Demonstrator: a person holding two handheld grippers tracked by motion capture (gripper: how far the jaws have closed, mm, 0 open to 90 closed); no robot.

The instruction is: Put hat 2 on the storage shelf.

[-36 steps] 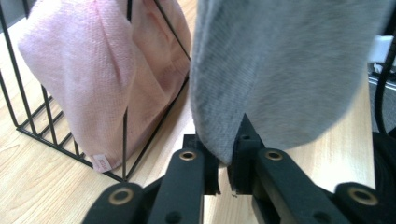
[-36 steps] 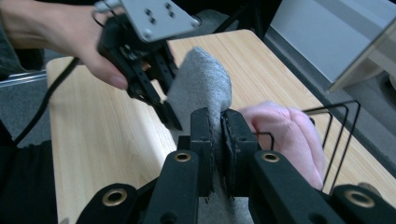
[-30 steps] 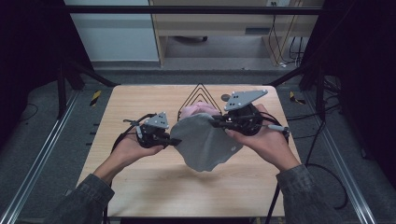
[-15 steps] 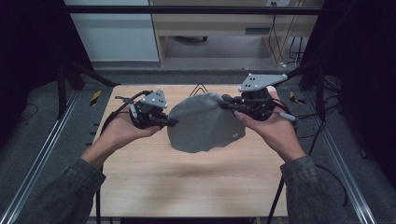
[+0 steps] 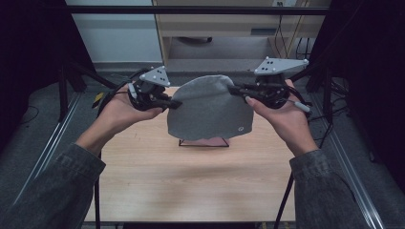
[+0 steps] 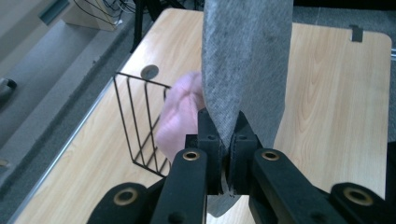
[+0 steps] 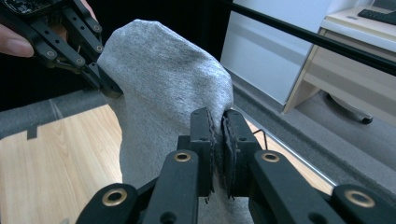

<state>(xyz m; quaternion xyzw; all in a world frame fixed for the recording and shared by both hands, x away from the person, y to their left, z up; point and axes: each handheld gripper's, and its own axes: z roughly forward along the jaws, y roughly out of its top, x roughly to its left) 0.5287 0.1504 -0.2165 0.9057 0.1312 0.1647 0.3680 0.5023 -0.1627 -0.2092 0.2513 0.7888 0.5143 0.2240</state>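
Note:
A grey cloth (image 5: 207,110) hangs spread in the air above the wooden table (image 5: 191,181), stretched between both grippers. My left gripper (image 5: 175,103) is shut on the cloth's left edge; in the left gripper view the grey cloth (image 6: 247,60) rises from between the shut jaws (image 6: 228,140). My right gripper (image 5: 233,89) is shut on the cloth's upper right edge, and the right gripper view has the grey cloth (image 7: 163,84) pinched between its jaws (image 7: 217,128), with the left gripper (image 7: 109,88) on the far edge. A small white ring mark (image 5: 241,128) sits near the cloth's lower right corner.
A black wire rack (image 6: 140,121) stands on the table behind the cloth, with a pink cloth (image 6: 180,116) lying in it; its base (image 5: 203,143) peeks out under the grey cloth. A dark metal frame (image 5: 191,9) surrounds the table. A desk (image 5: 224,24) stands beyond.
Both hands have lifted the grey cloth from low over the table to well above it and drawn apart, so it now hangs spread and flatter. The left hand rose more.

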